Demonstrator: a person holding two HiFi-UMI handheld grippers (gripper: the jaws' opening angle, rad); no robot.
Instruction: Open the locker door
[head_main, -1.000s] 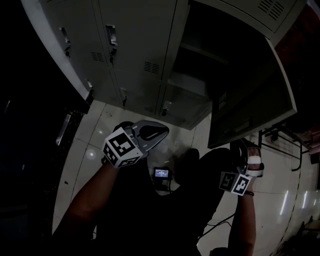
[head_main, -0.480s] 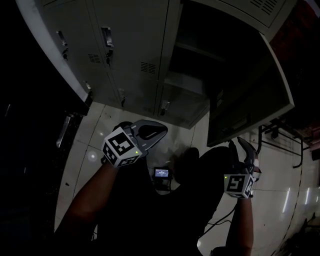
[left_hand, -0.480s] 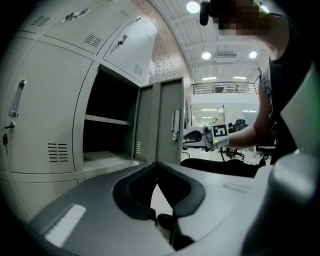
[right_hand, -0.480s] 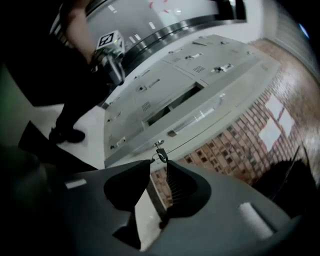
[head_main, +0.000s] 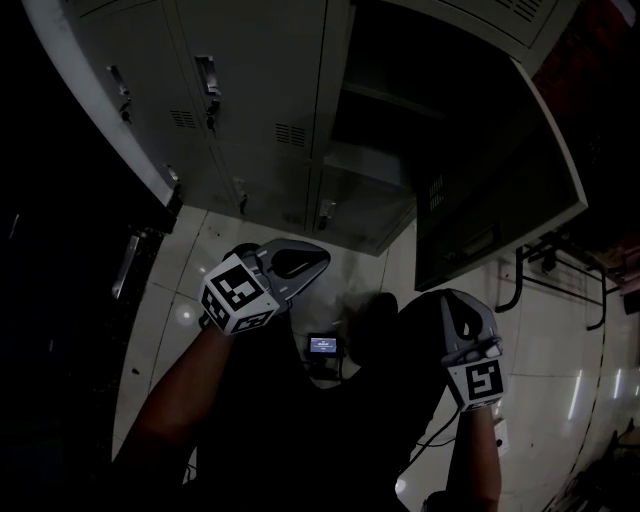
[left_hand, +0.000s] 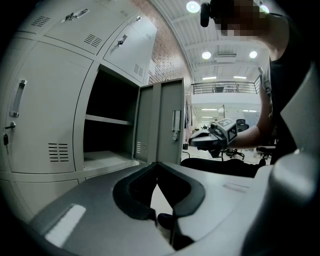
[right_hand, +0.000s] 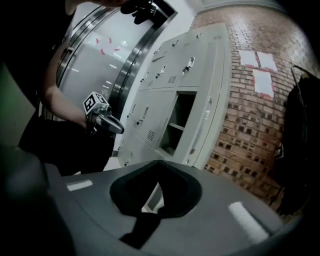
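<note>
The grey locker door (head_main: 500, 170) stands swung wide open at the right of the locker bank, baring a dark compartment (head_main: 375, 120) with a shelf. In the left gripper view the door (left_hand: 167, 127) is edge-on beside that compartment (left_hand: 107, 125). My left gripper (head_main: 322, 255) is shut and empty, held low in front of the lockers. My right gripper (head_main: 455, 298) is shut too, with nothing in it, just below the door's lower edge and clear of it. Both pairs of jaw tips meet in their own views, left gripper (left_hand: 157, 164) and right gripper (right_hand: 159, 162).
Closed locker doors with handles (head_main: 205, 75) fill the upper left. A small lit device (head_main: 322, 346) lies on the tiled floor between my arms. A metal frame (head_main: 560, 275) stands at the right. A brick wall (right_hand: 250, 115) and a dark hanging coat (right_hand: 300, 145) lie beyond the door.
My right gripper, narrow a second ago, opened wide by the door's lower edge, then shut and dropped slightly left, clear of the door. The left gripper barely shifted.
</note>
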